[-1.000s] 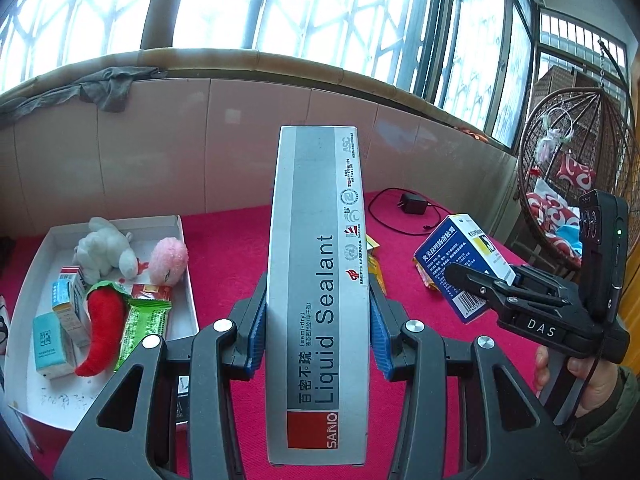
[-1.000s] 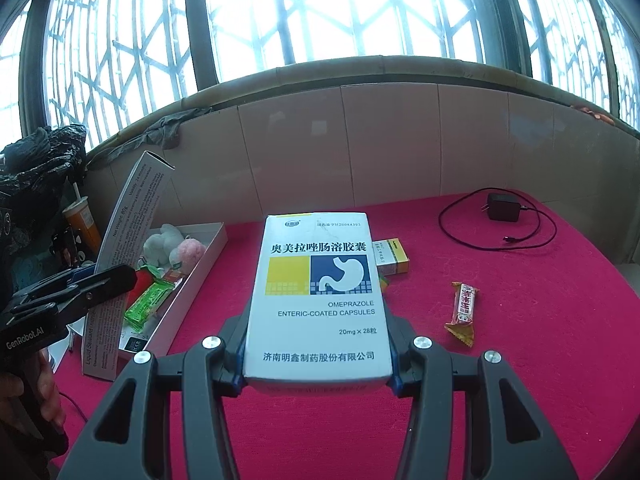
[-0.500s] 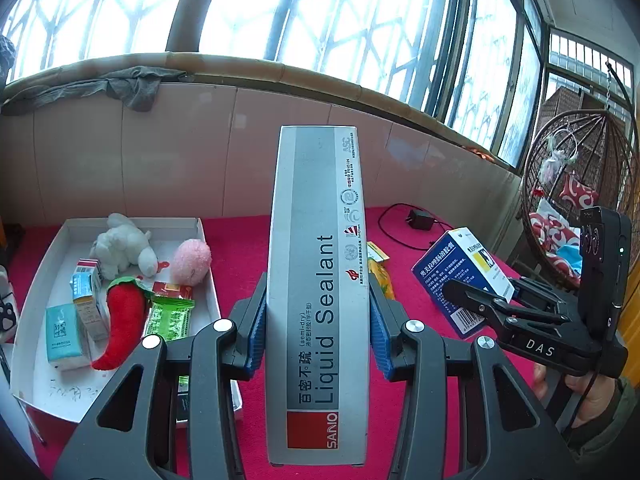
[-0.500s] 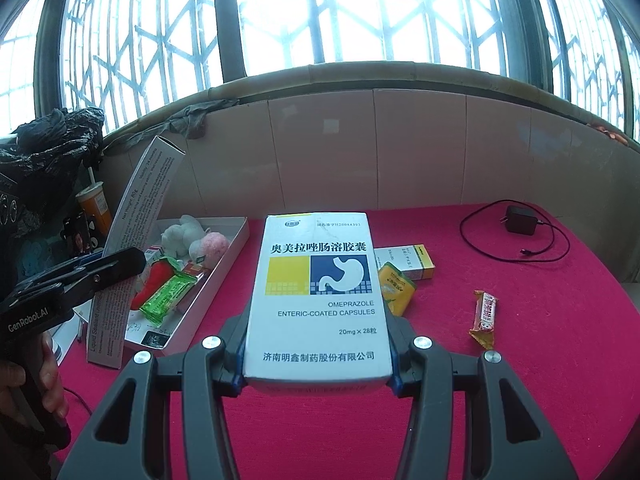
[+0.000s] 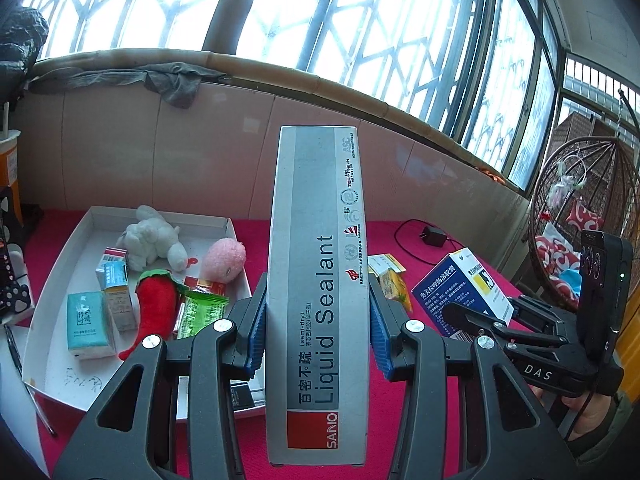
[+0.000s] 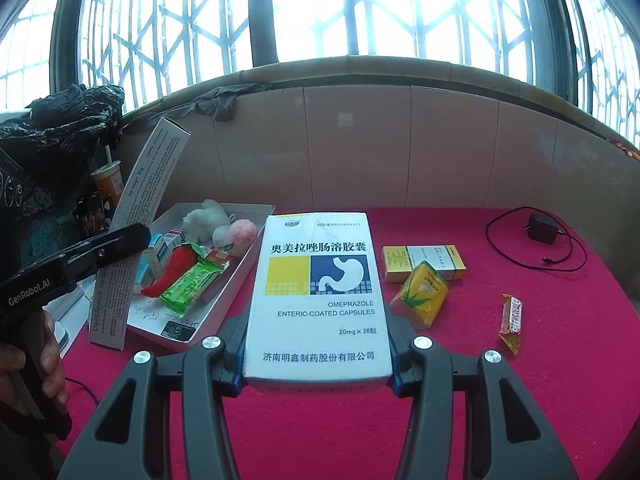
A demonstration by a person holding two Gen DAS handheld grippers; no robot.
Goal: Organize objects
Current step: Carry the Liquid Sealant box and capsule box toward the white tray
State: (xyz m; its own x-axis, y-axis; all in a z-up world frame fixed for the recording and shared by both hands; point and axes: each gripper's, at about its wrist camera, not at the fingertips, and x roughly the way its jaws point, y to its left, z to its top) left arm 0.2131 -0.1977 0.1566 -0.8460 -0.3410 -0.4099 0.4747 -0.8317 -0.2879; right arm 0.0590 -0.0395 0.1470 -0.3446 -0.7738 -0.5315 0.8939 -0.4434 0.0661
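Carrying: left tool clamps sealant box, right tool clamps capsule box; tray at surface's left edge partly filled, snacks left.

bright latticed windows curve above a pale tiled wall.

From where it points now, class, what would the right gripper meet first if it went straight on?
Probably the red cloth ahead: the right gripper, shut on the capsule box, aims between white tray and yellow packet. Depth unclear.
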